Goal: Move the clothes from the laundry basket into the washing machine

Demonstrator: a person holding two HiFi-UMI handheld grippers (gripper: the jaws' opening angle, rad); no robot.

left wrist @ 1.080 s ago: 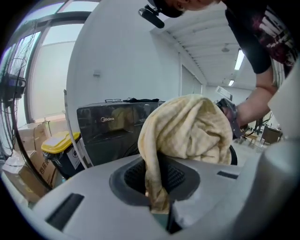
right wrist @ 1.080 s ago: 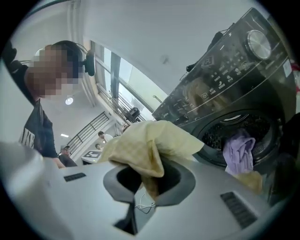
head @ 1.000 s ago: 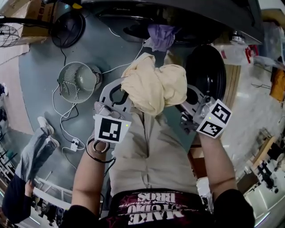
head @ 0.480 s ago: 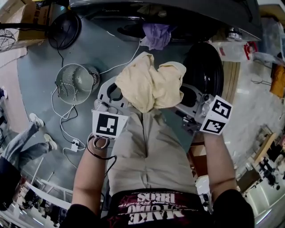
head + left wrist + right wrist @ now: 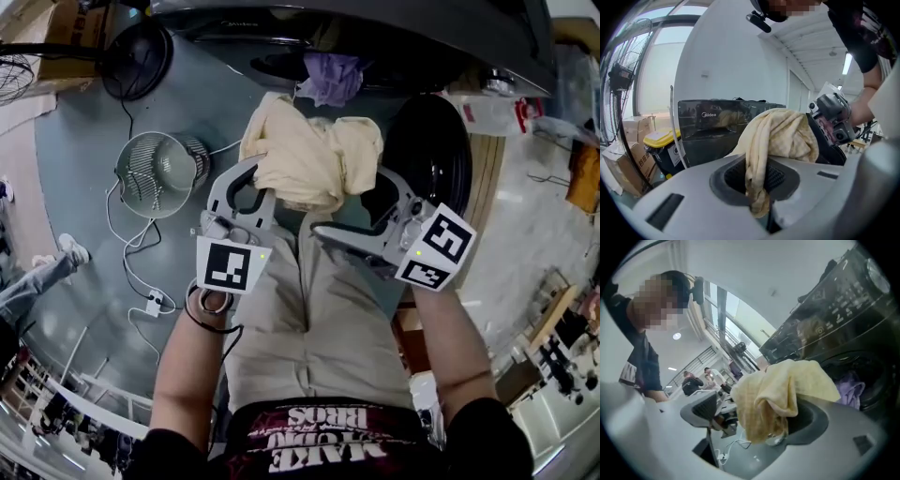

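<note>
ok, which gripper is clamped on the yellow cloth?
The left gripper: its jaws are pinched shut on a fold of the yellow cloth. The right gripper has just opened wide; the cloth only drapes over one jaw.

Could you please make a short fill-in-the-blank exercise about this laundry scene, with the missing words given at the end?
1. The fingers of the left gripper clamp a pale ___ cloth.
2. A ___ garment hangs out of the opening of the washing machine.
3. The machine's round door stands ___.
Missing words: yellow; purple; open.
</note>
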